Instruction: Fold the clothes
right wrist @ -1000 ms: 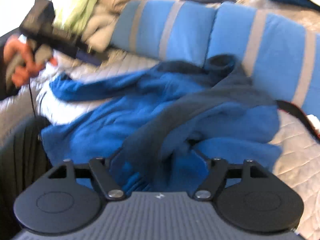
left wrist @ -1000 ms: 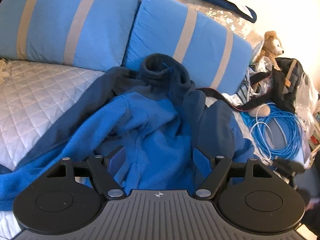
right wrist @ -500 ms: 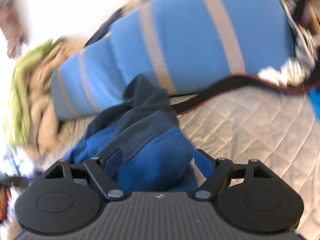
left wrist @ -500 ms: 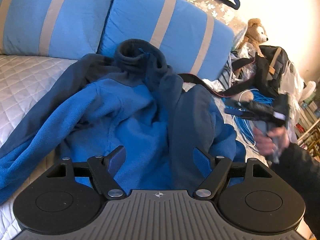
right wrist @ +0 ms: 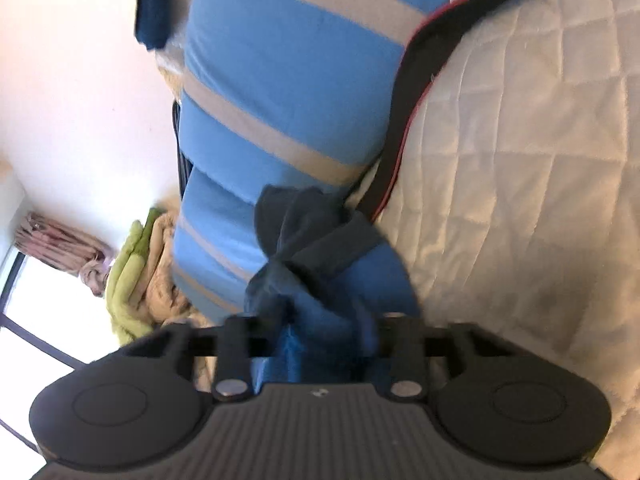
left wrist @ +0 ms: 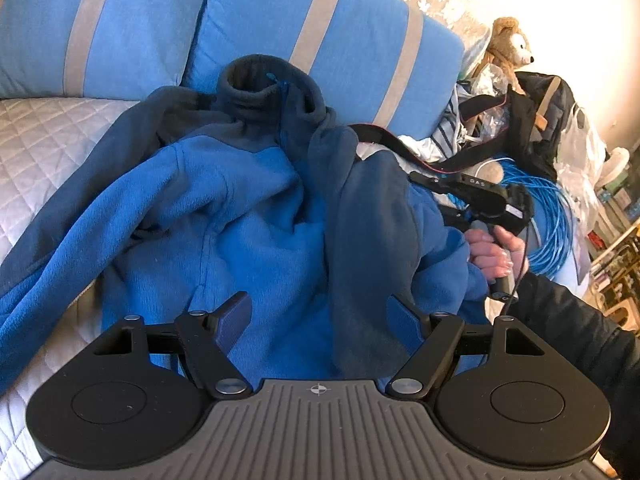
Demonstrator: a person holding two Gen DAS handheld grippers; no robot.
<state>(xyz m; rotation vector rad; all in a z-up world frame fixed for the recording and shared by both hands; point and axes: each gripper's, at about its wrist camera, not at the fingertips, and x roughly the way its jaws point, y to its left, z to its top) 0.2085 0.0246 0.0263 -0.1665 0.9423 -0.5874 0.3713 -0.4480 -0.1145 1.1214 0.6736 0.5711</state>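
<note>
- The blue fleece jacket (left wrist: 248, 216) lies crumpled on the quilted bed cover (left wrist: 48, 140), with its dark collar (left wrist: 260, 80) standing up against the striped blue pillows (left wrist: 320, 40). One sleeve runs out toward the left edge of the left wrist view.
- No neat fold shows on it; the body is bunched and the dark panels overlap without order. So I judge that most of the folding is left, at least the flattening and the bringing in of the sleeves.
- The left gripper (left wrist: 320, 312) hovers just over the lower part of the jacket with its fingers spread apart, holding nothing.
- The right gripper (right wrist: 320, 336) looks pressed together on a bunch of the jacket fabric; this view is blurred, so it is a judgement. In the left view the person's hand (left wrist: 494, 254) holds this tool at the jacket's right side.
- Containers: a dark bag (left wrist: 556, 120) stands beside the bed near a coil of blue cable (left wrist: 548, 224); what is inside, I cannot tell.
</note>
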